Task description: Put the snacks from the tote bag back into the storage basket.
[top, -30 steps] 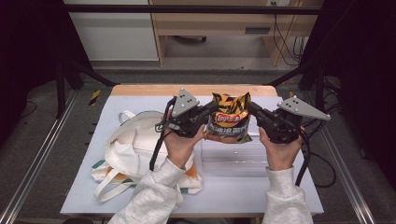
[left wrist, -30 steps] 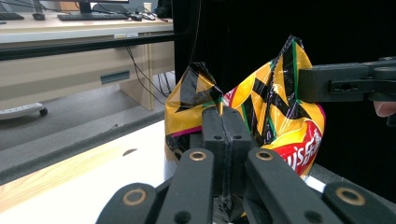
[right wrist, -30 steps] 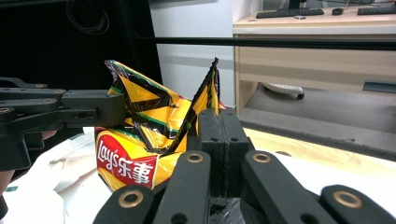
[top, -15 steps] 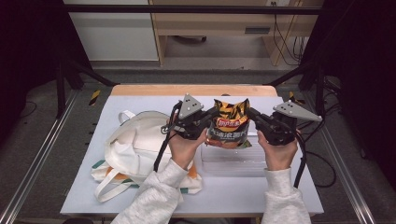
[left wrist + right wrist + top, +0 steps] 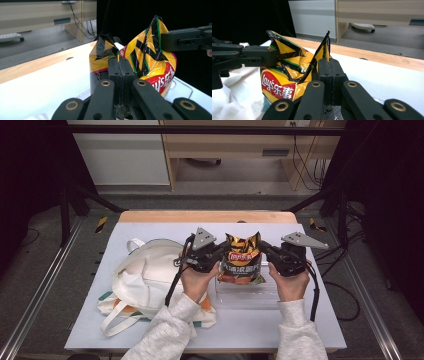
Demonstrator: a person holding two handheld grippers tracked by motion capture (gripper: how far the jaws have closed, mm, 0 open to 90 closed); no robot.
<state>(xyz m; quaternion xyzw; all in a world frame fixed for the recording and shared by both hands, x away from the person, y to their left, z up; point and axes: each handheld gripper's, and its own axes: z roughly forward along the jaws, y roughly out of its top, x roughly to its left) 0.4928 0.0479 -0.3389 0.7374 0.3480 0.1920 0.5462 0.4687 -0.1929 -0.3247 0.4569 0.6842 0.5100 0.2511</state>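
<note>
Together we hold the chip bag upright between our two tools. Our left gripper has its black jaws pressed together on the bag's top left corner, and our right gripper pinches the top right corner the same way, so the bag hangs between them over a clear plastic box on the white table. Its foil is glossy and crinkled, yellow with black zigzags and a red logo, the top edge peaked at both pinched corners. Beside it lies a soft, rumpled cream cloth bag.
</note>
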